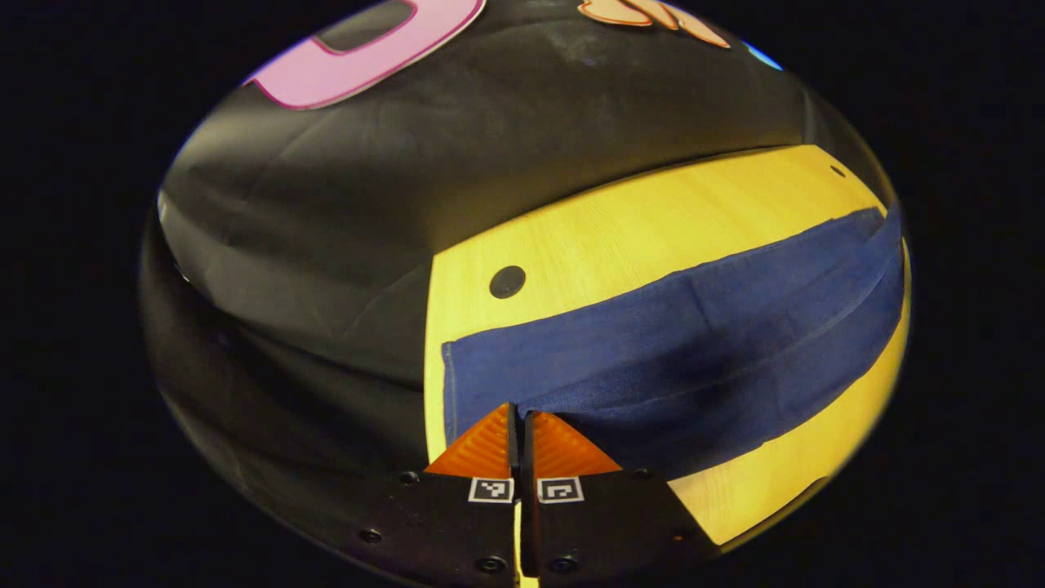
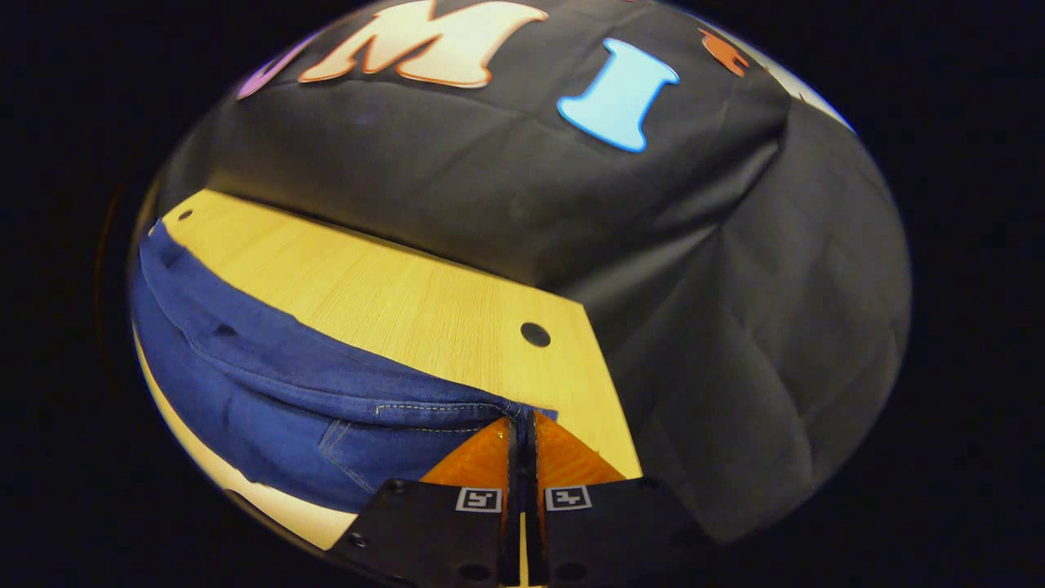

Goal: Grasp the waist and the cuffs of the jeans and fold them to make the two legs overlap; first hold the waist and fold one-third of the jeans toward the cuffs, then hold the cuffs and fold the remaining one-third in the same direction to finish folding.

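Two closed grippers are pinching the dark blue denim jeans [image 1: 678, 343] lying across the pale yellow wooden table [image 1: 653, 220]. Left gripper [image 1: 519, 420] is clamping the cuff edge at six o'clock; bare board is opening toward twelve. Right gripper [image 2: 521, 429] is clamping the stitched waist edge near the table's three o'clock edge.

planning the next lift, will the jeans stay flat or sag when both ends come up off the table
The jeans will probably sag in the middle: the cloth already lies in soft folds across the table. They look like fairly thick denim with stitched seams, so likely heavy for cloth. Each tool, left and right, pinches just an edge, so slipping seems possible.
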`<state>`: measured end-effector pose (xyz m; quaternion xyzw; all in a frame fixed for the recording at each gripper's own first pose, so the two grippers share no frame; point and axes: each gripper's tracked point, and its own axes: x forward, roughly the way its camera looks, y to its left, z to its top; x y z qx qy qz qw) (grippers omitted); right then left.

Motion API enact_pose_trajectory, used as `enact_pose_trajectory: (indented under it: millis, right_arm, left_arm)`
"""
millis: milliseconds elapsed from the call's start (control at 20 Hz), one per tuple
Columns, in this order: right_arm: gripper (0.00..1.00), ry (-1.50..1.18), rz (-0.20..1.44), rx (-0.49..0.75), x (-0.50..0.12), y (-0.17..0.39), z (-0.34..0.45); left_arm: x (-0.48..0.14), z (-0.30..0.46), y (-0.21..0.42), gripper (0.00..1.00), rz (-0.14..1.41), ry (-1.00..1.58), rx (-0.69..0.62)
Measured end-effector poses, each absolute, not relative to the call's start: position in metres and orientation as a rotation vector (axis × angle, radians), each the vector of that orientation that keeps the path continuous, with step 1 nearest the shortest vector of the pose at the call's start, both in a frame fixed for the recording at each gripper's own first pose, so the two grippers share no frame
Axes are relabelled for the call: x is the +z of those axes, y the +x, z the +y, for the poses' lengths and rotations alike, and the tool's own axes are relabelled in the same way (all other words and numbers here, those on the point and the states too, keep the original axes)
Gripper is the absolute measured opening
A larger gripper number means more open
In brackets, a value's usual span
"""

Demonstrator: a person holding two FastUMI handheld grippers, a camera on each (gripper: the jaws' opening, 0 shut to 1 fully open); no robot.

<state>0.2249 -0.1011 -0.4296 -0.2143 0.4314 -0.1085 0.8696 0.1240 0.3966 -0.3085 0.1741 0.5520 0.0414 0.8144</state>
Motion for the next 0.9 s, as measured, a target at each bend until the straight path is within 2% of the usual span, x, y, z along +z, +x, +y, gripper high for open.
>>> enact_pose_trajectory:
  millis: [300, 350, 400, 500, 600, 650, 900]
  right_arm:
    - [0.07, -0.367, 0.951, -0.326, -0.472, 0.243, -0.106]
    - [0.23, -0.391, 0.925, -0.381, -0.471, 0.245, -0.114]
    - [0.48, -0.422, 0.906, -0.416, -0.463, 0.246, -0.123]
    - [0.99, -0.422, 0.852, -0.451, -0.442, 0.244, -0.126]
    - [1.0, -0.4, 0.826, -0.459, -0.428, 0.235, -0.128]
    - [1.0, -0.374, 0.826, -0.457, -0.425, 0.227, -0.131]
    - [1.0, -0.146, 0.883, -0.485, -0.444, 0.173, -0.144]
  left_arm:
    - [-0.351, 0.398, 0.156, 0.0, 1.176, 0.361, 0.06]
    - [-0.348, 0.394, 0.167, 0.0, 1.107, 0.346, 0.079]
    - [-0.332, 0.388, 0.181, 0.07, 1.001, 0.333, 0.11]
    - [-0.297, 0.384, 0.206, 0.54, 0.833, 0.313, 0.174]
    - [-0.281, 0.366, 0.214, 1.0, 0.781, 0.25, 0.16]
    - [-0.272, 0.368, 0.217, 0.95, 0.784, 0.227, 0.158]
    - [-0.238, 0.36, 0.223, 0.96, 0.66, 0.058, 0.166]
